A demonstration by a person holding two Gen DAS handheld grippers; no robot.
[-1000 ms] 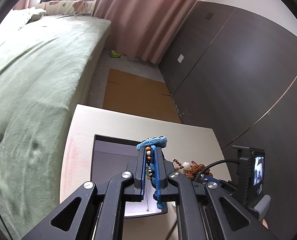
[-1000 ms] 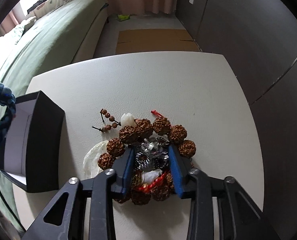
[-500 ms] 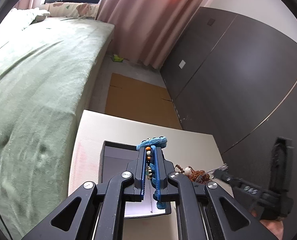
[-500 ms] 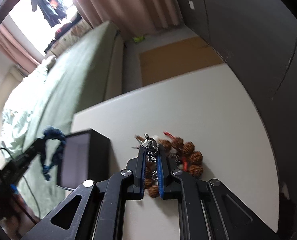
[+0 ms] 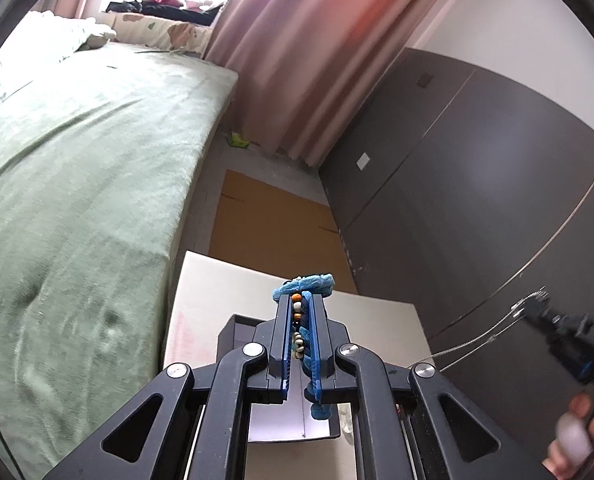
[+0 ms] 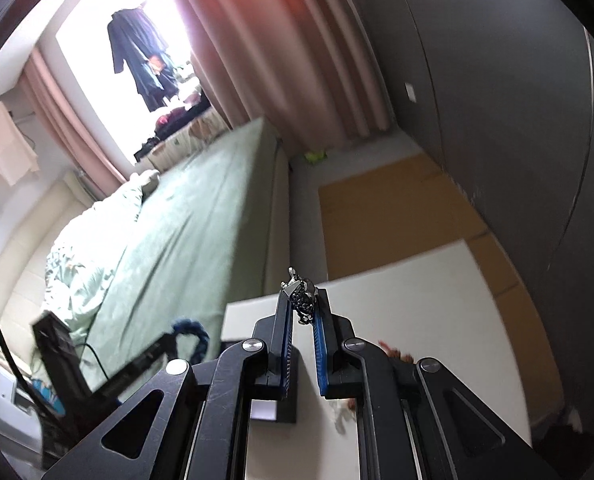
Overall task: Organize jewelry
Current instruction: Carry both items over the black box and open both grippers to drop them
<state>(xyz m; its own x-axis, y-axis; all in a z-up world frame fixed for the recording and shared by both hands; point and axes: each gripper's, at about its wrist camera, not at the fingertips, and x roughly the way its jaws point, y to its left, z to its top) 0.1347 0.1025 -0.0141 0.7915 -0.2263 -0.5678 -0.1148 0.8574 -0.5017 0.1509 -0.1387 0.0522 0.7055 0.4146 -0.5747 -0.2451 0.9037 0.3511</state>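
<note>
My left gripper (image 5: 300, 300) is shut on a blue braided bracelet (image 5: 303, 286) with small beads, held above the open black jewelry box (image 5: 241, 330) on the white table (image 5: 217, 280). My right gripper (image 6: 301, 294) is shut on a silver necklace pendant (image 6: 303, 300), lifted high above the table (image 6: 437, 300). In the left wrist view the right gripper (image 5: 537, 304) shows at the far right with the thin silver chain (image 5: 477, 340) hanging from it. In the right wrist view the left gripper with the blue bracelet (image 6: 195, 334) shows at lower left, with a corner of the box (image 6: 285, 408) below.
A green-covered bed (image 5: 77, 180) runs along the left of the table. A pink curtain (image 5: 297, 60) and a dark wardrobe wall (image 5: 477, 200) stand behind. Cardboard (image 5: 273, 220) lies on the floor beyond the table. Brown beads (image 6: 393, 354) peek out beside my right fingers.
My right gripper closed on the silver necklace in the bead pile and lifted it high off the table. My left gripper rose a little with the blue bracelet still held.
</note>
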